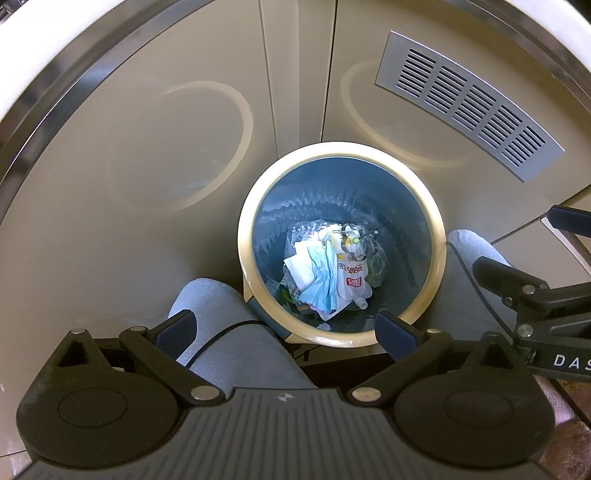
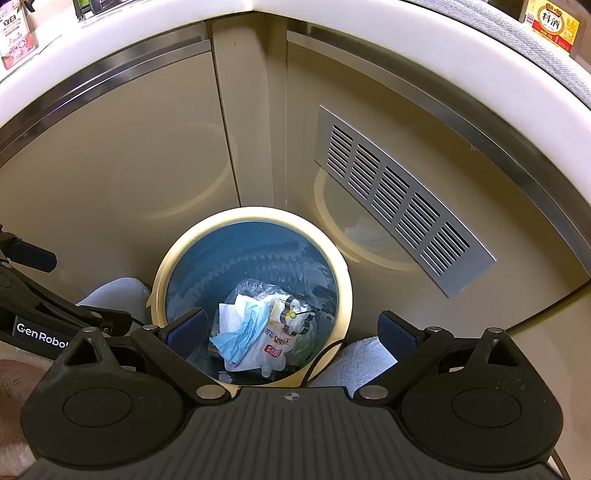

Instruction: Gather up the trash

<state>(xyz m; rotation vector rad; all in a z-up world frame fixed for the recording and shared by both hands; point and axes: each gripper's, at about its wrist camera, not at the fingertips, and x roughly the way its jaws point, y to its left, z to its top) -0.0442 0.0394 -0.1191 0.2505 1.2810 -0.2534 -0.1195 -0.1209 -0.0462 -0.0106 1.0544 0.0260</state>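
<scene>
A round bin with a cream rim (image 1: 251,206) (image 2: 345,273) and blue inside stands on the floor against the cabinet corner. At its bottom lies trash (image 1: 325,273) (image 2: 255,328): blue and white tissue, a white printed pouch, clear plastic wrap. My left gripper (image 1: 288,328) hovers open above the bin's near edge, with nothing between its fingers. My right gripper (image 2: 291,332) is also open and empty, hanging over the bin's near right side. In the left wrist view the right gripper (image 1: 524,251) shows at the right edge, open. The left gripper's finger (image 2: 29,254) shows at the left edge of the right wrist view.
Beige cabinet doors (image 1: 147,147) meet in a corner behind the bin, one with a metal vent grille (image 1: 469,103) (image 2: 399,203). A person's knees in light blue trousers (image 1: 236,332) (image 2: 362,358) flank the bin. Boxes (image 2: 550,22) stand on the white countertop (image 2: 406,33) above.
</scene>
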